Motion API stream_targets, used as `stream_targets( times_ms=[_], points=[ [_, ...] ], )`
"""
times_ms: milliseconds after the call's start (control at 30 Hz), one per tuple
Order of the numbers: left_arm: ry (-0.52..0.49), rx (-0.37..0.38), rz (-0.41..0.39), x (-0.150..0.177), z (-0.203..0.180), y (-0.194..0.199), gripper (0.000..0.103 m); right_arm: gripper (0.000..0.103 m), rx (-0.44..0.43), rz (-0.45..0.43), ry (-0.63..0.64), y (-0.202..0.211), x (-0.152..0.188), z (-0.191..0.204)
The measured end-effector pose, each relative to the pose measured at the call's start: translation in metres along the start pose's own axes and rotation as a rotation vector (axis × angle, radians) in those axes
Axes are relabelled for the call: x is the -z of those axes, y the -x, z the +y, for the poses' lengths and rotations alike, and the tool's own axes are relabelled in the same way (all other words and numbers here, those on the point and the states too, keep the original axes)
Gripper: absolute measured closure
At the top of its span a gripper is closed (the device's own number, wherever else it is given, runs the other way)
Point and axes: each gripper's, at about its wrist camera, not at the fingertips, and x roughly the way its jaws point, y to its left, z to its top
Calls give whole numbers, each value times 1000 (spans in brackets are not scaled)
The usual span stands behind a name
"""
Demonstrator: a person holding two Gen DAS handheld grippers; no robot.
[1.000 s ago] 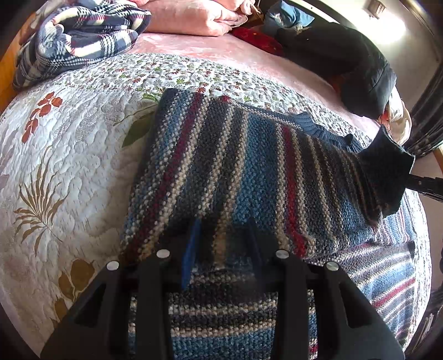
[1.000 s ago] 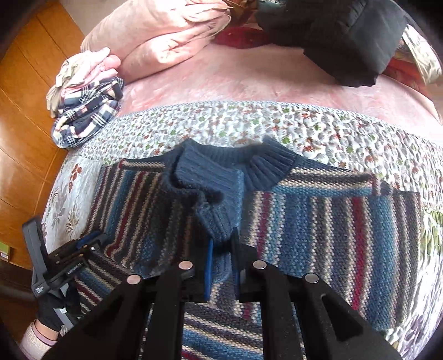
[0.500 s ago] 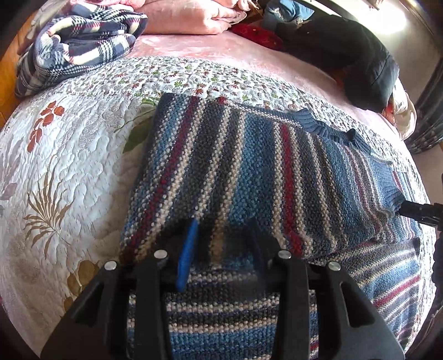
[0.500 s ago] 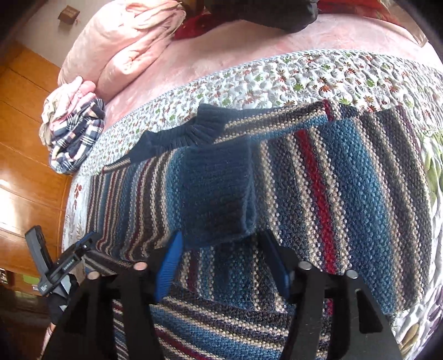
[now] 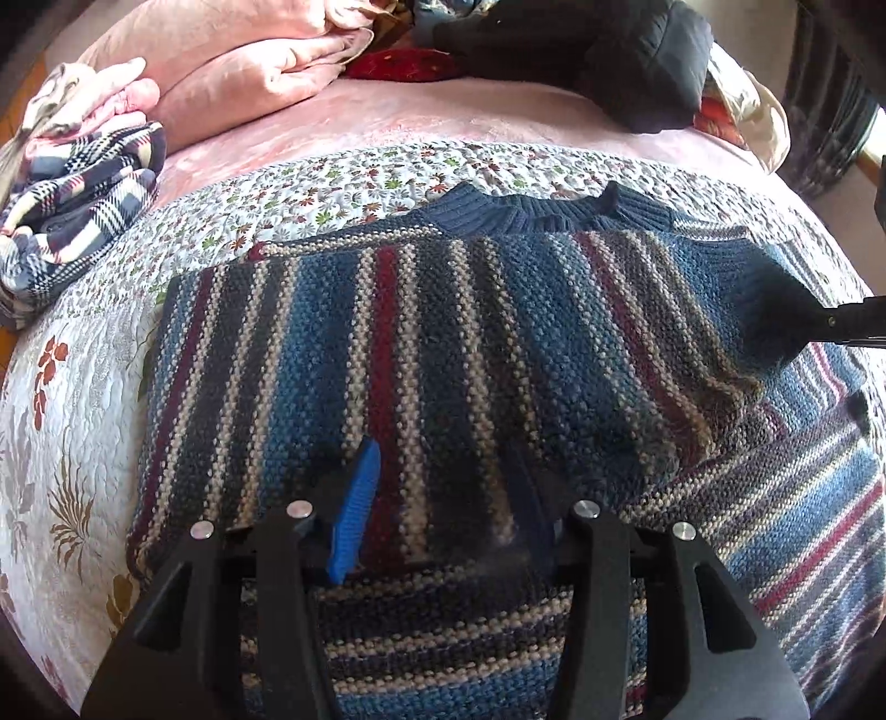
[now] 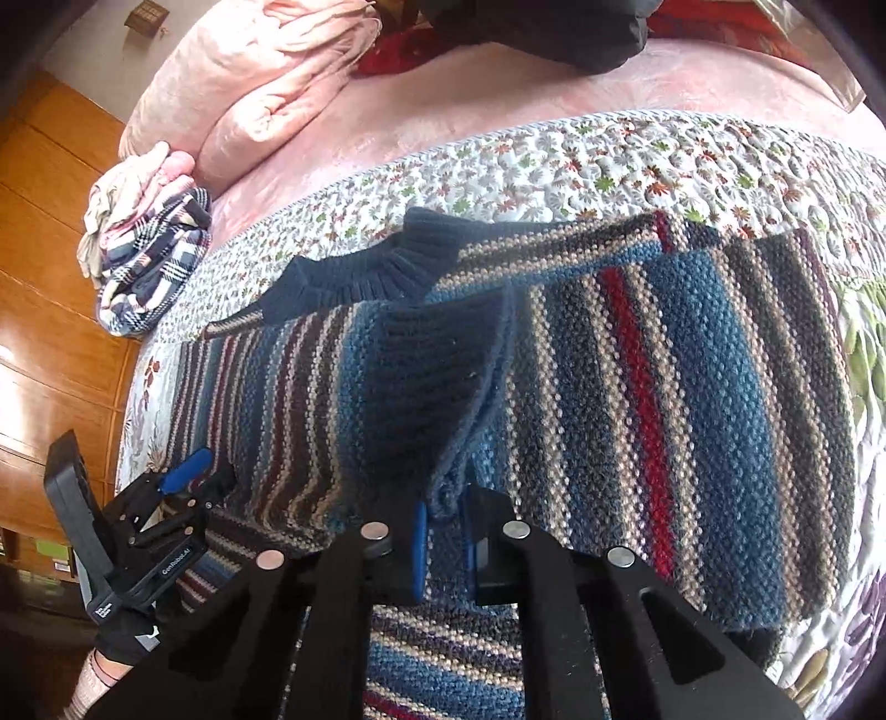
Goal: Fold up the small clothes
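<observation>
Sweater (image 5: 454, 354): a striped knit in blue, grey, cream and dark red is laid flat across the middle of the bed. Its navy ribbed collar (image 5: 531, 213) is turned toward the far side. A striped part is folded over the body, and the lower body shows beneath it with stripes running crosswise.

Cuff (image 6: 426, 371): seen from the right wrist view, a navy ribbed sleeve end is lifted over the sweater's middle, just below the collar.

Right tool (image 6: 446, 531): its blue-padded fingers are drawn close together, and a bunched edge of knit below the cuff is pinched between them.

Left tool (image 5: 443, 515): its fingers are spread wide and set low over the sweater's near edge. One blue pad is seen standing on the knit. Nothing is seen clamped between them. In the right wrist view it (image 6: 194, 482) is seen at the sweater's left edge.

Bed quilt (image 5: 83, 399): a white quilted cover with printed leaves and small flowers is spread under the sweater.

Pink blanket (image 5: 354, 116): it is spread across the far part of the bed, beyond the quilt.

Pink pillows (image 5: 249, 66): they are piled at the far left.

Plaid cloth (image 5: 77, 205): it is bundled at the left edge, well apart from the sweater.

Black garment (image 5: 603, 50): it is heaped at the far right.
</observation>
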Motion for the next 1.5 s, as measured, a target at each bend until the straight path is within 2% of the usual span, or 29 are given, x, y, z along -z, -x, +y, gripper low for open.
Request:
stream_targets(
  times_ms=[67,300,467,533,600,667,767,867,1033,1133,1267,1333,1500],
  points=[
    [9,16,5,2,3,0,56,93,37,13,-4,-9,2,-5],
    [80,69,21,2,12,-7,54,94,-44,18,-97,-21,3,-26],
    [103,74,4,6,13,-6,53,93,-54,-4,-95,-19,8,-28],
    [132,74,8,8,15,0,53,87,-60,-24,-102,-7,13,-27],
    [164,83,14,13,19,18,53,69,-33,-86,-73,19,26,-21],
    [198,108,-13,26,24,48,51,57,24,-168,-13,55,52,-14],
    [244,108,-29,59,38,94,44,54,61,-207,15,98,100,-17],
    [259,64,17,100,49,125,41,52,71,-178,-13,126,153,-30],
    [268,3,117,174,65,160,40,50,141,-118,-32,154,228,-39],
    [287,9,166,213,73,174,39,50,141,-94,-52,163,259,-38],
    [324,39,219,248,80,178,37,49,154,-62,-75,164,295,-42],
    [342,41,242,261,82,177,37,49,179,-40,-81,160,310,-43],
    [384,95,285,286,80,176,37,49,164,10,-137,149,342,-51]
  ],
)
